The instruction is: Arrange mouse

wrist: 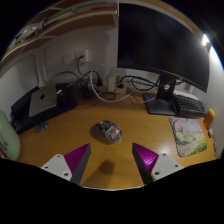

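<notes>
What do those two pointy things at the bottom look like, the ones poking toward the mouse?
They are the two fingers of the handheld tongs. Each finger is a whitish, wedge-shaped piece that narrows toward its tip. On its inner face each carries a triangular magenta-purple pad. No cables, markings or sleeve show in this view.

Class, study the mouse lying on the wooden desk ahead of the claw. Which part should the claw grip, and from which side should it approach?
Probably grip the mouse across its two long sides at mid-body, where it looks narrowest, coming straight forward and down from the claw's present side. It lies flat and alone on the desk, just ahead of the open fingers, with bare desk around it. Its exact heading is hard to tell.
</notes>
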